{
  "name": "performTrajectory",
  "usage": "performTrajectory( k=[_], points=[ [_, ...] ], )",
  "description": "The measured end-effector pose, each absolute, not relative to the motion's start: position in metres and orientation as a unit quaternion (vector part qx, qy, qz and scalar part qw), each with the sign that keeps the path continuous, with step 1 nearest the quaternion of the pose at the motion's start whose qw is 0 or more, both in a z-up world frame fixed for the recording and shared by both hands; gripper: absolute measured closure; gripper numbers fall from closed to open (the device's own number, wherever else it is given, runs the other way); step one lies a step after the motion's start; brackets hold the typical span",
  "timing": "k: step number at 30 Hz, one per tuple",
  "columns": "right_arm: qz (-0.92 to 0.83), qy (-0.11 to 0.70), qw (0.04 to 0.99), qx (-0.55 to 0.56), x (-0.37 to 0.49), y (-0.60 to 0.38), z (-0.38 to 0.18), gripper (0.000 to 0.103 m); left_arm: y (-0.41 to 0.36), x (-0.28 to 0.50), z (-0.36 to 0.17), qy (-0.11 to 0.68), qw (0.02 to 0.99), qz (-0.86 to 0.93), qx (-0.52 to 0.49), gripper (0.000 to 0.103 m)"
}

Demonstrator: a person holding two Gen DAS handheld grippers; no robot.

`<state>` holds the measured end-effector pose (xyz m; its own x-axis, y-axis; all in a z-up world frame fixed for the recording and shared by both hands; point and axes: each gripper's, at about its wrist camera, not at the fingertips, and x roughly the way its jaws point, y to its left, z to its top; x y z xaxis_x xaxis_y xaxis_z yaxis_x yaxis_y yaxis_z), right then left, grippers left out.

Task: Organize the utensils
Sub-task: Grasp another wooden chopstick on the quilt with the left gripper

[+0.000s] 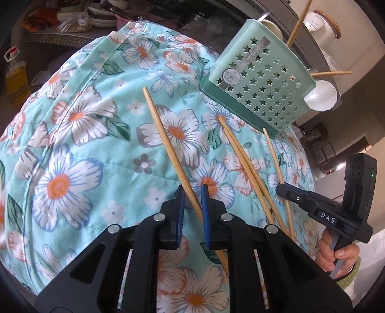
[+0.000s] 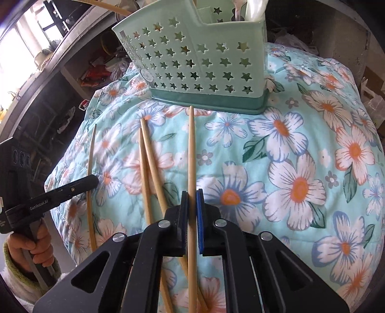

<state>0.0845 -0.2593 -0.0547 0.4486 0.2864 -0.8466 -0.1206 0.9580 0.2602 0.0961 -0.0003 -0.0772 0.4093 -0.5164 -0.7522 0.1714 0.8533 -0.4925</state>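
Right gripper (image 2: 191, 199): jaws pressed onto the rightmost chopstick (image 2: 191, 149), stick running straight out ahead of the pads. Left gripper (image 1: 193, 192): jaws slightly spread. The leftmost chopstick (image 1: 163, 134) crosses the gap diagonally, with cloth visible on both sides of it, so it's straddled, not clearly pinched.

Count: 4 chopsticks loose on the surface. That's one per gripper, plus a crossed middle pair (image 2: 149, 154) lying between the two sets of jaws.

1 utensil holder (image 2: 192, 60) sits ahead of both jaws, just past the stick tips. It's mint green with star cut-outs and a darker base, standing upright. 2 more chopsticks (image 1: 299, 21) stick out of its top, and there are white rounded pieces at the rim that I can't identify.

Surface: puffy floral quilt (image 2: 300, 168), turquoise with white and orange flowers.

Room, beyond the quilt: cluttered shelf with stacked dishes (image 1: 103, 16), 1 oil bottle (image 1: 15, 77) far left of the left jaws, and 1 white jar (image 1: 320, 21) behind the holder.
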Motion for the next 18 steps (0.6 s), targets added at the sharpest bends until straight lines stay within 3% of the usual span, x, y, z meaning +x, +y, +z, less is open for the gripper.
performTrajectory(
  k=[11,13,18],
  points=[
    [0.100,0.535,0.835,0.086,0.047,-0.300,-0.060,0.095,0.007,0.074,-0.086,0.551,0.778,-0.255,-0.160,0.095],
    [0.099,0.535,0.834,0.088,0.046,-0.304,-0.062,0.095,0.010,0.077,-0.085,0.552,0.776,-0.255,-0.169,0.088],
    [0.099,0.528,0.837,0.101,0.051,-0.310,-0.060,0.083,0.010,0.094,-0.082,0.548,0.784,-0.243,-0.163,0.084]
  ],
)
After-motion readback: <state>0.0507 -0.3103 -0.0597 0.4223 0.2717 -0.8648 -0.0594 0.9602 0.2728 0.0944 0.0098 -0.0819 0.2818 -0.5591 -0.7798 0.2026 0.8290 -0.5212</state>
